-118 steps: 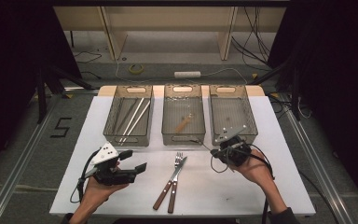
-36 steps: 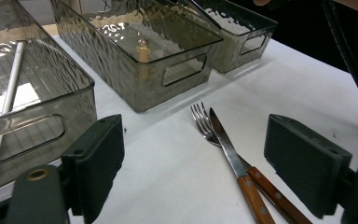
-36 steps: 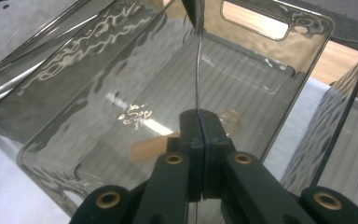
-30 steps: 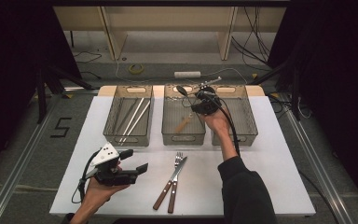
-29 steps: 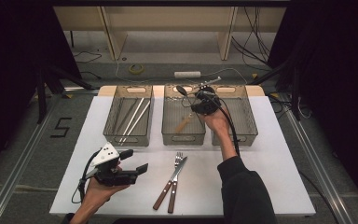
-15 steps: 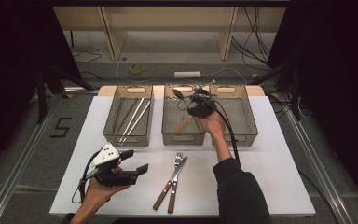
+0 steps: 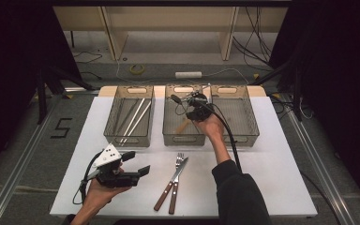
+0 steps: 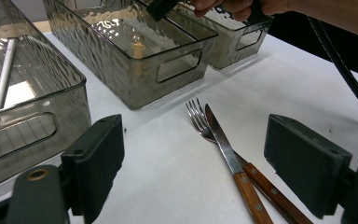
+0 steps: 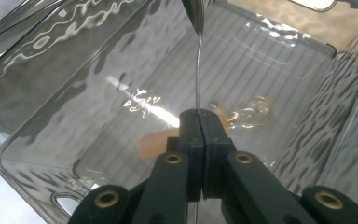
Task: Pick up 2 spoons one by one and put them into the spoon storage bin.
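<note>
Steel spoon (image 9: 198,60) clamped in right tongs (image 9: 199,122); left tongs (image 8: 214,163) apart; floor mark (image 7: 61,127) perhaps "5".

3 bins (image 7: 130,140), 1 fork (image 7: 180,159), 1 knife (image 7: 174,193), 2 tools (image 7: 136,168)

From my seat the high view is soft and low in detail; the white table (image 7: 281,178) is evenly lit from above while everything beyond its edges falls into black. Shadows are faint. In the right gripper view, glare ripples across the middle bin (image 9: 51,60). In the left gripper view, the near black jaws blur.
</note>
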`<control>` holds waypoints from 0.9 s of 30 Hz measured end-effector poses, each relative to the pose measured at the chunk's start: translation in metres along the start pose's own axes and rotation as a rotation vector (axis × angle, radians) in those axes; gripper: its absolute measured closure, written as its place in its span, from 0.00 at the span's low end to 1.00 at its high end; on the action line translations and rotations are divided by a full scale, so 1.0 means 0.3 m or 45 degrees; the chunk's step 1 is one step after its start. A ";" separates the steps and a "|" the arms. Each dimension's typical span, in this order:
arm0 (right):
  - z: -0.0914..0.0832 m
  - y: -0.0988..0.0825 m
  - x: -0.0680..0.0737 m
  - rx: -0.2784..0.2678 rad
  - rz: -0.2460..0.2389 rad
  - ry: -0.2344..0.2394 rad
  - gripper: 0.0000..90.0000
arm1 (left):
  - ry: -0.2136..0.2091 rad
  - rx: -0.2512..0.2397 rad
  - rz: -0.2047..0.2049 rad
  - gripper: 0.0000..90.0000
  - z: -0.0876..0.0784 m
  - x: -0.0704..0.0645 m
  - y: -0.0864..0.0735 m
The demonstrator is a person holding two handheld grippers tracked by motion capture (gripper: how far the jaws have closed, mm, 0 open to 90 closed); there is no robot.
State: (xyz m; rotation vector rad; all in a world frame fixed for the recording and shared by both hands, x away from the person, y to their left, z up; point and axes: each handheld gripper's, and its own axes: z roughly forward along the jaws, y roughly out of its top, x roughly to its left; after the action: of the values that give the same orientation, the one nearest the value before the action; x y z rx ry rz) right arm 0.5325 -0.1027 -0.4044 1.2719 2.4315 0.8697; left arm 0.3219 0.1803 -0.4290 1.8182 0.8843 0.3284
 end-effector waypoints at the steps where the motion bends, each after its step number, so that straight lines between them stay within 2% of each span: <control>1: 0.002 -0.001 0.001 0.004 -0.003 0.002 1.00 | 0.002 0.001 0.002 0.22 0.001 -0.001 -0.001; 6: 0.010 -0.007 0.001 0.028 -0.005 0.016 0.98 | 0.001 0.002 -0.001 0.22 0.001 0.000 -0.001; 8: 0.009 -0.010 -0.001 0.025 0.005 0.041 0.92 | 0.003 0.003 -0.001 0.21 0.001 -0.001 -0.001; 11: -0.004 -0.012 -0.007 0.000 0.016 0.049 0.87 | 0.006 0.007 -0.003 0.21 0.003 0.000 -0.001; 13: -0.020 -0.013 -0.009 -0.006 0.004 0.046 0.84 | 0.009 0.012 -0.004 0.21 0.004 0.000 -0.002; 19: -0.081 -0.036 -0.015 -0.037 -0.016 0.090 0.74 | 0.016 0.020 -0.011 0.21 0.006 0.000 -0.002; 21: -0.104 -0.054 -0.018 -0.065 -0.026 0.110 0.69 | 0.015 0.024 -0.015 0.21 0.007 0.000 -0.002; 24: -0.135 -0.084 -0.018 -0.070 -0.039 0.118 0.62 | 0.019 0.038 -0.008 0.21 0.009 -0.002 -0.004; 27: -0.175 -0.117 -0.014 -0.093 -0.060 0.121 0.57 | 0.019 0.035 -0.023 0.21 0.013 -0.004 -0.003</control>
State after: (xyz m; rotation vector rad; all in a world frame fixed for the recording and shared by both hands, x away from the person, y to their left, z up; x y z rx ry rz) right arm 0.4867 -0.1416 -0.3850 1.1680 2.4661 1.0179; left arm 0.3229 0.1772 -0.4313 1.8341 0.9189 0.3202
